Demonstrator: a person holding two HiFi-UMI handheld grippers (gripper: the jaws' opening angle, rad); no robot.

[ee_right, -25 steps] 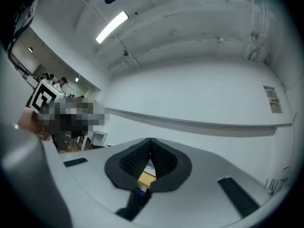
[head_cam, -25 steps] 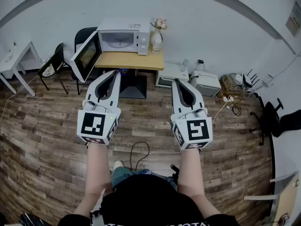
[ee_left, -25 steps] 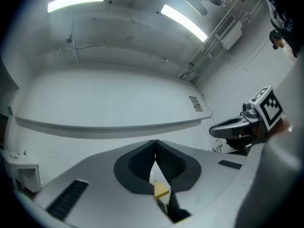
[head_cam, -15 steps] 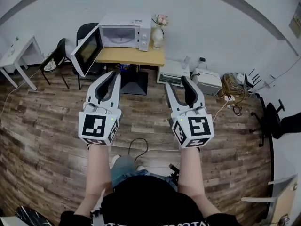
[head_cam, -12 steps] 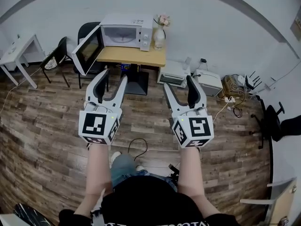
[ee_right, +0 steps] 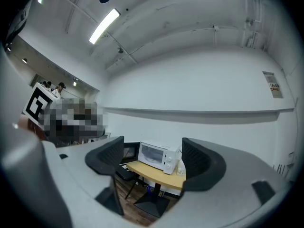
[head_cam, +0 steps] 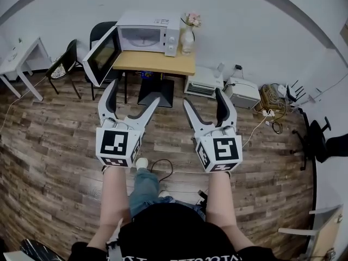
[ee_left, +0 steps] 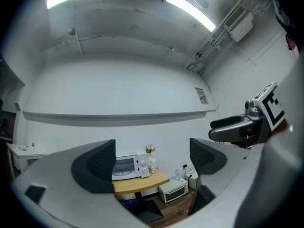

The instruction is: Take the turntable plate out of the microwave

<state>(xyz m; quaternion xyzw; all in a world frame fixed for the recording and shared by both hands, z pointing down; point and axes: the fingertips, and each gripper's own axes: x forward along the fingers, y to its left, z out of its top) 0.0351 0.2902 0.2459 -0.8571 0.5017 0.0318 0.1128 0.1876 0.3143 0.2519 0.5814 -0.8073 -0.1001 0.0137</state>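
A white microwave (head_cam: 148, 32) stands far off on a small wooden table (head_cam: 155, 63), with its door (head_cam: 102, 56) swung open to the left. It also shows in the left gripper view (ee_left: 127, 166) and the right gripper view (ee_right: 159, 156). The turntable plate inside is too small to make out. Held out before me over the wood floor, well short of the table, are my left gripper (head_cam: 132, 97) (ee_left: 149, 161) and right gripper (head_cam: 204, 99) (ee_right: 153, 162). Both have just been opening and stand open, with nothing between the fingers.
A vase of flowers (head_cam: 188, 36) sits beside the microwave. Black chairs (head_cam: 64, 65) and a white side table (head_cam: 16, 53) stand at the left. White appliances (head_cam: 204, 82) and a tangle of cables (head_cam: 269, 99) lie on the floor at the right. A black cord (head_cam: 161, 170) runs near my feet.
Both grippers went from shut to wide open, the right one first. Both have sunk a little lower in the head view. The microwave sits slightly higher in that view.
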